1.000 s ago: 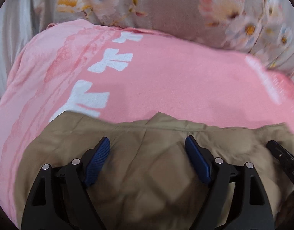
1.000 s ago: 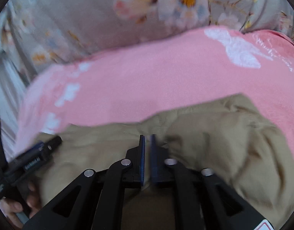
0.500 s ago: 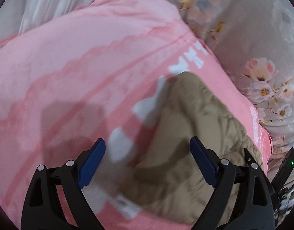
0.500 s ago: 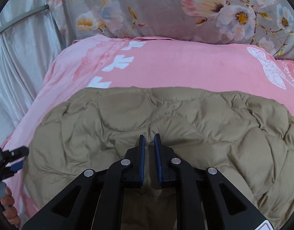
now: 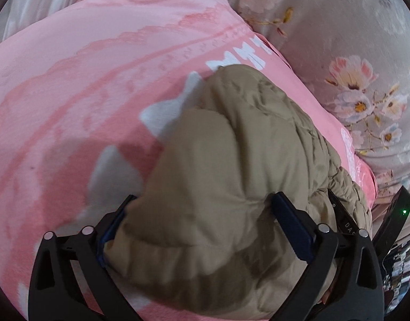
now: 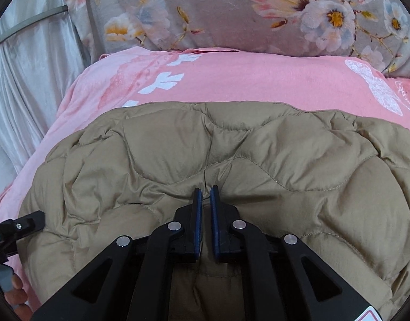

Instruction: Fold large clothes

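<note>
A: Surface first. What carries everything?

B: A pink blanket (image 6: 258,80) with white bow prints, spread over a bed. Behind its far edge lies grey floral bedding (image 6: 231,10); past its left edge hangs a pale satin curtain (image 6: 31,80).

A: The task item?

B: A tan quilted jacket (image 6: 231,147), folded into a broad pad, lies on the near half of the blanket. In the right wrist view its far fold edge runs roughly parallel to the blanket's far edge, with bare pink between the two. The left wrist view shows its left end as a rounded bulge (image 5: 231,160) lying over the row of white bows near the blanket's left edge.

A: Left gripper?

B: The left gripper (image 5: 202,230) has its jaws spread wide and they have just been opening. The jacket's end bulges up between them. The left blue pad (image 5: 111,232) is partly hidden behind the fabric, the right blue pad (image 5: 290,227) sits beside it; I see no squeeze on the cloth, though that view is blurred.

A: Right gripper?

B: The right gripper (image 6: 206,195) has its jaws nearly together and they have just been closing, with only a narrow slit left. A thin crease of jacket fabric is pinched there, at the middle of the near side.

A: Smaller items?

B: At the bottom left of the right wrist view, the person's fingers (image 6: 15,291).
</note>
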Demonstrator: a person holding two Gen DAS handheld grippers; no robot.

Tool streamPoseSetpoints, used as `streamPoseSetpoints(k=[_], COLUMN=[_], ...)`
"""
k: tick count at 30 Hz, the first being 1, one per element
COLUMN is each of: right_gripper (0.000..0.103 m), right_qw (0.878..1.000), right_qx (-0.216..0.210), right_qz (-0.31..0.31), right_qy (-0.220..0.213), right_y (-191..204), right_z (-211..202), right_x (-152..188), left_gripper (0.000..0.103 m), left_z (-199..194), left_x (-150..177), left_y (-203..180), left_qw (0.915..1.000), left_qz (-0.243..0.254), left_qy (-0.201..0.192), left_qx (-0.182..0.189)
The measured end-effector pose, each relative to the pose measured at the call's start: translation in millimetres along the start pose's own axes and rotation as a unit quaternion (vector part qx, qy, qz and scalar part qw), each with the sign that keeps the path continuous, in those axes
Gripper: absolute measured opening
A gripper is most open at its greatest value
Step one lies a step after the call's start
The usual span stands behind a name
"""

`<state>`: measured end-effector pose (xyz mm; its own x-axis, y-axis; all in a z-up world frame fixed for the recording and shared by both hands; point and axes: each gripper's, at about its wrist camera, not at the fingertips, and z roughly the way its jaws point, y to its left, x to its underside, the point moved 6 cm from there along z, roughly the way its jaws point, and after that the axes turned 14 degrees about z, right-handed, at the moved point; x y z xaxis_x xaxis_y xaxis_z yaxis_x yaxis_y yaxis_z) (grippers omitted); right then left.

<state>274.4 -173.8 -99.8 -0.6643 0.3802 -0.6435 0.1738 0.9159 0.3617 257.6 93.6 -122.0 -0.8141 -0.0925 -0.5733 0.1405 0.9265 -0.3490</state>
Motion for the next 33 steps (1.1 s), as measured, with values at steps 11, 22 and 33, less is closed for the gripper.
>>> streamPoseSetpoints(k=[11, 22, 33], right_gripper=[0.008, 0.000, 0.002], right_qw=[0.994, 0.978, 0.970], right_qx=[-0.068, -0.121, -0.118], right_qz=[0.077, 0.140, 0.190], right_qy=[0.030, 0.094, 0.096], right_y=[-16, -45, -85], right_z=[-74, -74, -130], right_x=[25, 79, 90], left_gripper=[0.019, 0.016, 0.015], left_z=[-44, -102, -82], left_x=[-30, -46, -27], left_y=[-56, -170, -305], left_qw=[0.9977, 0.9808, 0.9489], left_qz=[0.061, 0.175, 0.299], left_qy=[-0.013, -0.075, -0.055], left_qx=[0.024, 0.041, 0.085])
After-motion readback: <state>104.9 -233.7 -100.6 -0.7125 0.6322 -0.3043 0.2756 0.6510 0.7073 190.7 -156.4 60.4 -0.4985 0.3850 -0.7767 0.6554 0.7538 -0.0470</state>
